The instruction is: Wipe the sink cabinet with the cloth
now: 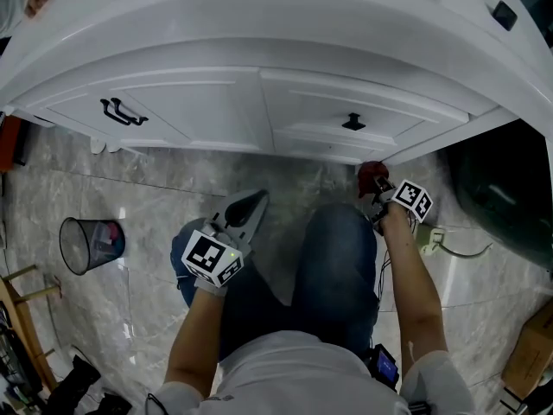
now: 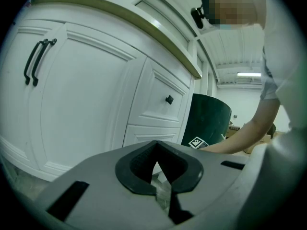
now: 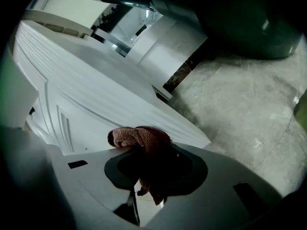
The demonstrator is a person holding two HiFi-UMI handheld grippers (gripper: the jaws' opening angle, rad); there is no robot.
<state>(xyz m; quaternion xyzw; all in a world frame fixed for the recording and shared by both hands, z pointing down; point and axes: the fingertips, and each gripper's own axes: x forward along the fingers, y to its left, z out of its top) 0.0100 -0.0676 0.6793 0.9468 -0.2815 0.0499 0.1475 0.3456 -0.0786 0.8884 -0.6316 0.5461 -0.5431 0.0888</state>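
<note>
Your right tongs (image 3: 149,178) are clamped on the reddish cloth (image 3: 142,139), close to the sink cabinet's (image 1: 259,115) lower right panel. Press the wad flat against the white face and sweep leftward in overlapping strokes. Hold the left tongs (image 2: 156,175), closed and empty, clear.

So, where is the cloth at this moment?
The red-brown cloth is pinched in the right claw, at the right of the head view. It is close to the bottom edge of the white sink cabinet, below its knobbed drawer.
</note>
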